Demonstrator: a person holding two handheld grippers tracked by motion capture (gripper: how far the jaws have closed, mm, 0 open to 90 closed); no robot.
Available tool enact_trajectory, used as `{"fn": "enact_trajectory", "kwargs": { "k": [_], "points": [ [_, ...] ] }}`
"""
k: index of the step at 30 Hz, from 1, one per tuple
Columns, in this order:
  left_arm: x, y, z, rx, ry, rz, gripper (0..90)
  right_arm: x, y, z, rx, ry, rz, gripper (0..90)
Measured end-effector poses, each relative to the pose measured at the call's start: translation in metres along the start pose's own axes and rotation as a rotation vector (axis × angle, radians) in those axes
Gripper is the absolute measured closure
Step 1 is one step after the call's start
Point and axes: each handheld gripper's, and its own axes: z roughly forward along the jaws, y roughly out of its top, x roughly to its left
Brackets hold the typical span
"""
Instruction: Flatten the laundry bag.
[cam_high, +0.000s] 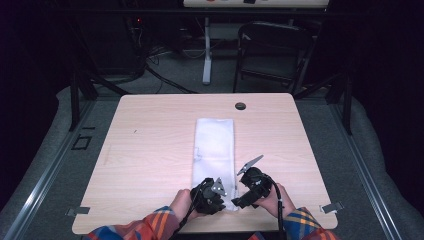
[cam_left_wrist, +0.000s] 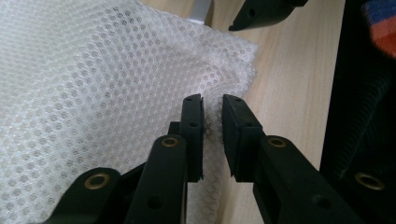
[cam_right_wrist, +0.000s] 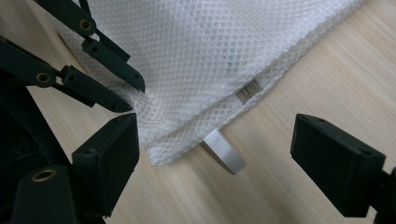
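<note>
White mesh laundry bag (cam_high: 213, 150), folded into a long narrow strip, lies flat mid-desk, running near to far on the light wood desk (cam_high: 145, 150); its near end sits between the two grippers at the near edge. Left gripper (cam_high: 212, 192) is on the near left corner of the bag; in the left gripper view its fingers (cam_left_wrist: 192, 135) are nearly closed with a fold of mesh (cam_left_wrist: 93, 93) pinched between them, so it grips the bag's edge. Right gripper (cam_high: 248, 192) is just right of the near right corner; right gripper view shows its fingers (cam_right_wrist: 105, 161) spread wide, holding nothing, straddling the corner of the bag (cam_right_wrist: 210, 60) and the white ribbon pull tab (cam_right_wrist: 225, 151) that sticks out from the hem onto the desk. Progress, as a judgement: looks like a folding job, lengthwise folds appear done, left side grasp made, right side grasp not yet made; probably left to do is closing the right fingers on the corner and then lifting the near end toward the far end. View differences: high view gives the whole bag layout, the round cable hole (cam_high: 240, 106) at the far edge, and a black folding chair (cam_high: 272, 50) beyond the desk, but the mesh and grip are too small to read there. Left gripper view confirms the pinch. Right gripper view shows the tab, a small zipper part (cam_right_wrist: 247, 92) at the hem, and the left gripper's fingers (cam_right_wrist: 109, 70) on the mesh.
</note>
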Motion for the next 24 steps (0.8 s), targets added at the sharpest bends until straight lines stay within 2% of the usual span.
{"fn": "enact_trajectory", "kwargs": {
  "k": [7, 17, 22, 24],
  "points": [
    [0.000, 0.000, 0.001, 0.005, 0.002, 0.005, 87.3, 0.001, 0.000, 0.001, 0.004, -0.004, -0.008, 15.3],
    [0.002, 0.000, -0.009, -0.051, 0.009, -0.015, 89.1, 0.003, 0.000, 0.002, 0.012, -0.014, -0.028, 30.1],
    [0.004, 0.000, -0.018, -0.087, 0.023, -0.029, 89.0, 0.005, 0.001, 0.002, 0.017, -0.019, -0.038, 50.7],
    [0.004, 0.000, -0.021, -0.095, 0.023, -0.033, 89.0, 0.006, 0.000, 0.004, -0.007, -0.014, -0.026, 60.0]
  ]
}}
